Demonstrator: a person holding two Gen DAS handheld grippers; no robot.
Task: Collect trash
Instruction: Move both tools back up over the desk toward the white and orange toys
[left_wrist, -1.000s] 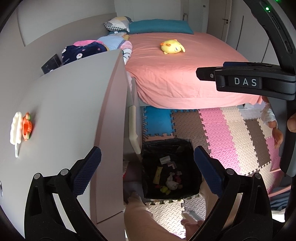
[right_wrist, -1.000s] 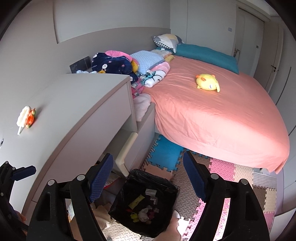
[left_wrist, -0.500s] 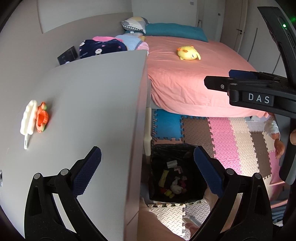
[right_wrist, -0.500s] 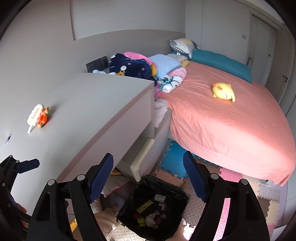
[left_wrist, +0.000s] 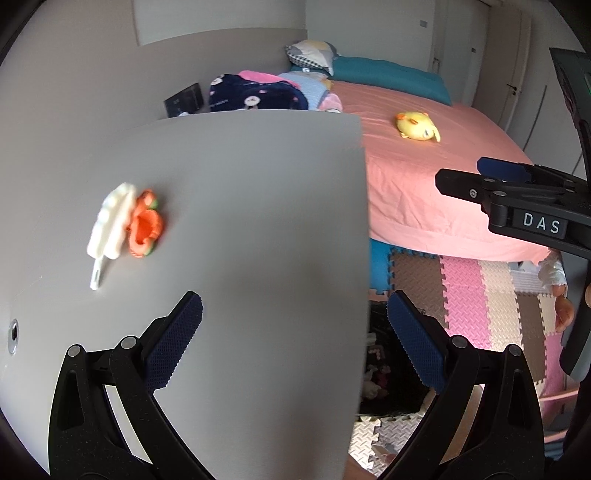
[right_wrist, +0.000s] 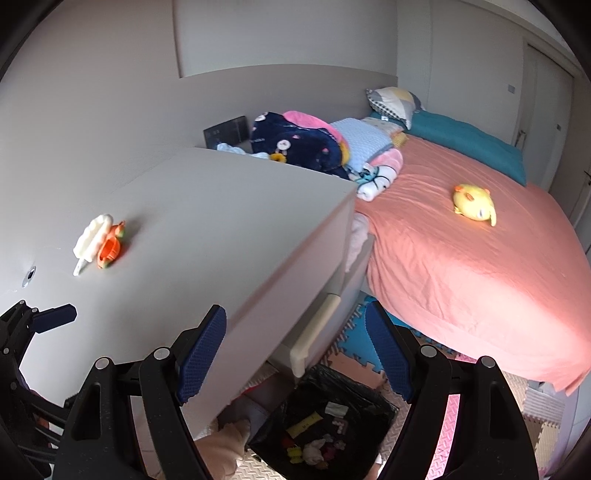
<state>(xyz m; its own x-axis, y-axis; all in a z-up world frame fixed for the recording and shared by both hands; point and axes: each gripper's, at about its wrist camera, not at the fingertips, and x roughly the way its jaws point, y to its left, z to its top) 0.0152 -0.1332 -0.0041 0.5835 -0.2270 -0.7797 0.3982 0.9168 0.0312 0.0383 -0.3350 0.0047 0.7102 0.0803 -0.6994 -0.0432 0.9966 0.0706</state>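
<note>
A white popsicle-shaped toy (left_wrist: 110, 221) and an orange toy (left_wrist: 144, 229) lie side by side on the grey desk top (left_wrist: 251, 206), up and left of my left gripper (left_wrist: 293, 339), which stands open and empty. In the right wrist view the same white toy (right_wrist: 90, 238) and orange toy (right_wrist: 110, 248) lie at the left. My right gripper (right_wrist: 295, 354) is open and empty over the desk's edge. Below it a black-lined trash bin (right_wrist: 328, 421) on the floor holds several scraps. The bin (left_wrist: 384, 373) is partly hidden by the desk in the left wrist view.
A bed with a pink sheet (right_wrist: 461, 266) and a yellow plush (right_wrist: 474, 203) fills the right. Folded blankets (right_wrist: 317, 144) pile beside the desk. An open drawer (right_wrist: 317, 328) juts out under the desk. Foam puzzle mats (left_wrist: 480, 295) cover the floor. A person's leg (right_wrist: 225, 443) shows near the bin.
Both grippers moved left and slightly up, over the desk. The desk top and the two toys now fill more of each view; the bin slid toward the lower edge.
</note>
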